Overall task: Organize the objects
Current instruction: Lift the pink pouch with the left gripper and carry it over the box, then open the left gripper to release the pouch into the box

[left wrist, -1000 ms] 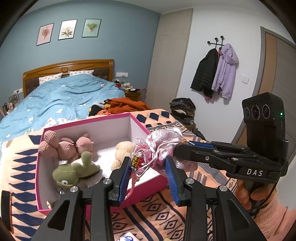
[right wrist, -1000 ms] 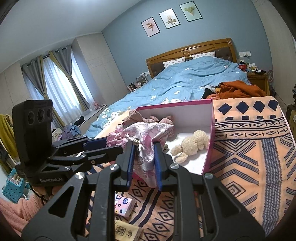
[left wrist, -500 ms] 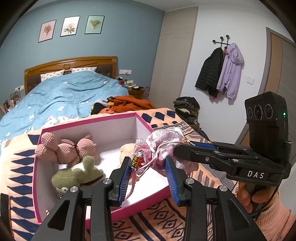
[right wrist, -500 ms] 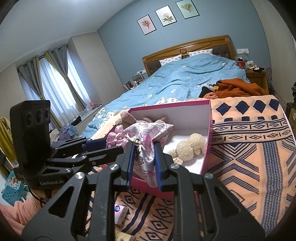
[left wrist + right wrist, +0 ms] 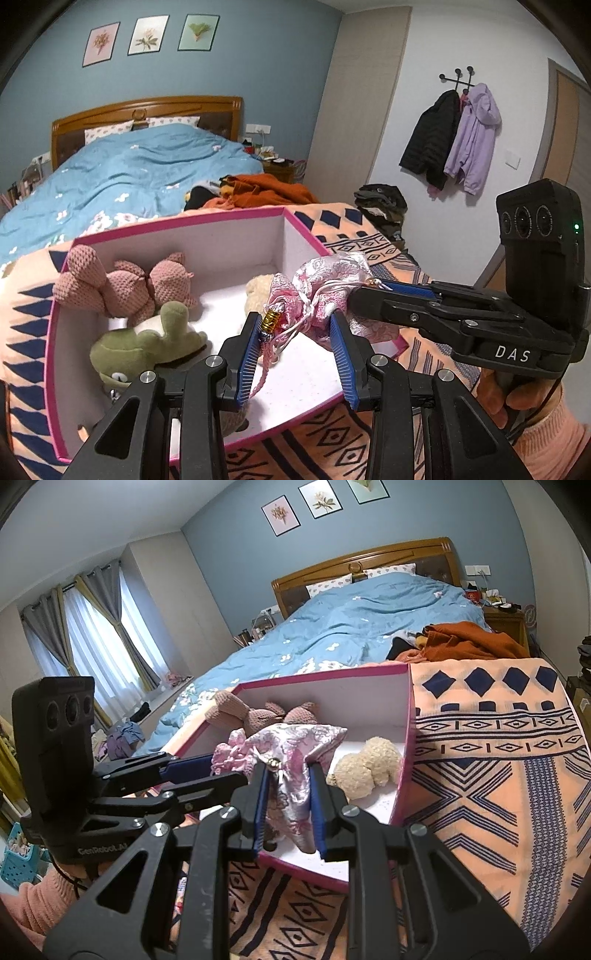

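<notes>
While both grippers pinch the pink drawstring pouch (image 5: pixel 325 291) over the pink box's (image 5: pixel 177 227) near-right corner, left gripper (image 5: pixel 295 354) clamps its gathered neck & cord, right gripper (image 5: pixel 286 805) squeezes the body. Best approach, prob.: lower both together toward the bare floor beside the cream plush (image 5: pixel 365 768), then let go at once so the cord won't snag.

Pink satin drawstring pouch (image 5: pixel 325 291) – bunched, held w/ cords dangling, above pink-rimmed white box (image 5: pixel 229 236) of plush toys (image 5: pixel 122 284).
</notes>
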`<state>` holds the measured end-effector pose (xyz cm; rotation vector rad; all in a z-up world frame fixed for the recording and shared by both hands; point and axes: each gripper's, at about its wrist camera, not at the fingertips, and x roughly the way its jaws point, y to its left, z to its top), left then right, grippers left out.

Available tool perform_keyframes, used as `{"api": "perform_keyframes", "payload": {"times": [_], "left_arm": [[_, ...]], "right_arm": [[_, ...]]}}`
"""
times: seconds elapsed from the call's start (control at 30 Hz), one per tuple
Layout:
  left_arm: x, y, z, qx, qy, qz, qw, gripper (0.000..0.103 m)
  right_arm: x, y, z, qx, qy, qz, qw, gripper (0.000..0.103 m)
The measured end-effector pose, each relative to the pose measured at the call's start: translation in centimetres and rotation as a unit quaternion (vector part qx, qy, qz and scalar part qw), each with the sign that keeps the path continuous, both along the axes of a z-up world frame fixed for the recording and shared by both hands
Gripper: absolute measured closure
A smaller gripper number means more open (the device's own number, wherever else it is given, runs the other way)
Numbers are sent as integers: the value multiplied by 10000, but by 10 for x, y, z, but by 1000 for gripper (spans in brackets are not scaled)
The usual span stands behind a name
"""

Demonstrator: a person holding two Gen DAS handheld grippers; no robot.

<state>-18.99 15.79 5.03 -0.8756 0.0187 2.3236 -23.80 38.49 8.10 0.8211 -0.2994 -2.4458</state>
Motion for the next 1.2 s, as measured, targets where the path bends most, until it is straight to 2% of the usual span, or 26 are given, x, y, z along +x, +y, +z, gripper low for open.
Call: {"api": "perform_keyframes", "payload": {"times": [0.8, 1.2], "left_arm": [[-27, 11, -39, -228, -499, 236, 9982, 65], [2, 5, -33, -245, -143, 270, 9992, 64]], "right_arm": [[-23, -4, -29, 525, -367, -344, 9974, 77], [-4, -5, -23, 449, -213, -255, 9984, 77]]}}
